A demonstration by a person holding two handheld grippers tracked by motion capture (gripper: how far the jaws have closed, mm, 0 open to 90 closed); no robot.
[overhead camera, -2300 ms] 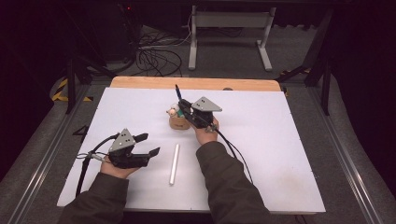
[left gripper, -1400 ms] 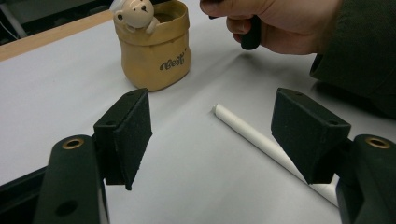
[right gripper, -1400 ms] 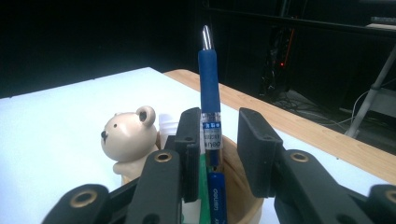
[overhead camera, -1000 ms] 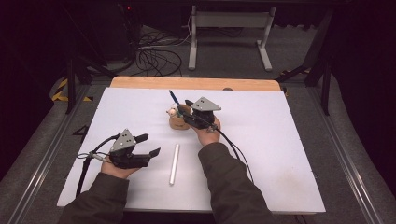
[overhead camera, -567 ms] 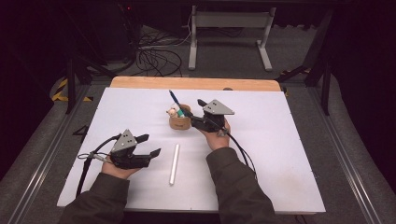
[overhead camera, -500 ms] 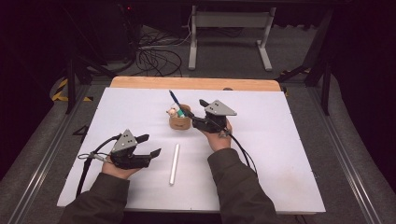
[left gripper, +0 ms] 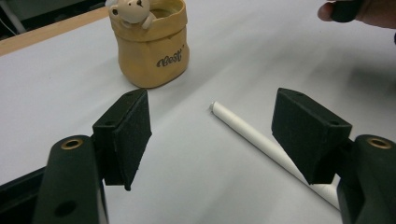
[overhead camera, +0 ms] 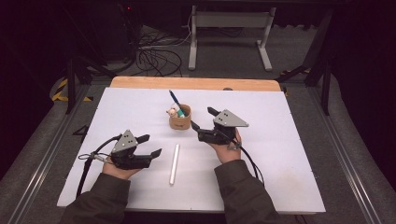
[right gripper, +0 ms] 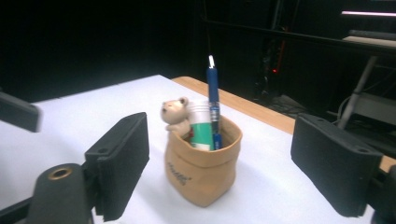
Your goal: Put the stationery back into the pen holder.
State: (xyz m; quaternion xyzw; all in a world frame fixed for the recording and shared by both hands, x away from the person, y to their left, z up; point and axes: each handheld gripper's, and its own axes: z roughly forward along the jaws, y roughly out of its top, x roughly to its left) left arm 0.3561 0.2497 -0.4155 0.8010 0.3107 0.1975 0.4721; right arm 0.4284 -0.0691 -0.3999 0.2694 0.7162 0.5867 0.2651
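Observation:
A tan pen pot (overhead camera: 180,120) with a small bear figure stands mid-table; a blue pen (overhead camera: 174,100) leans out of it. My right gripper (overhead camera: 201,118) hovers just right of the pot, apart from it; its jaws have just been opening and nothing is between them. In the right gripper view the pot (right gripper: 201,172) holds the blue pen (right gripper: 213,98), a white and green tube (right gripper: 201,126) and the bear (right gripper: 173,114). A white pen (overhead camera: 174,163) lies in front. My left gripper (overhead camera: 152,145) rests open to its left. In the left gripper view the white pen (left gripper: 261,144) lies near the right jaw.
The white table top (overhead camera: 289,140) has a wooden strip (overhead camera: 196,83) along its far edge. Cables (overhead camera: 154,56) and a metal stand (overhead camera: 229,28) sit on the floor behind it. Rails run along both sides of the table.
My right gripper has let go of the blue pen, which now stands in the pot, and has drawn back to the right with its jaws opening. My left gripper has stayed still.

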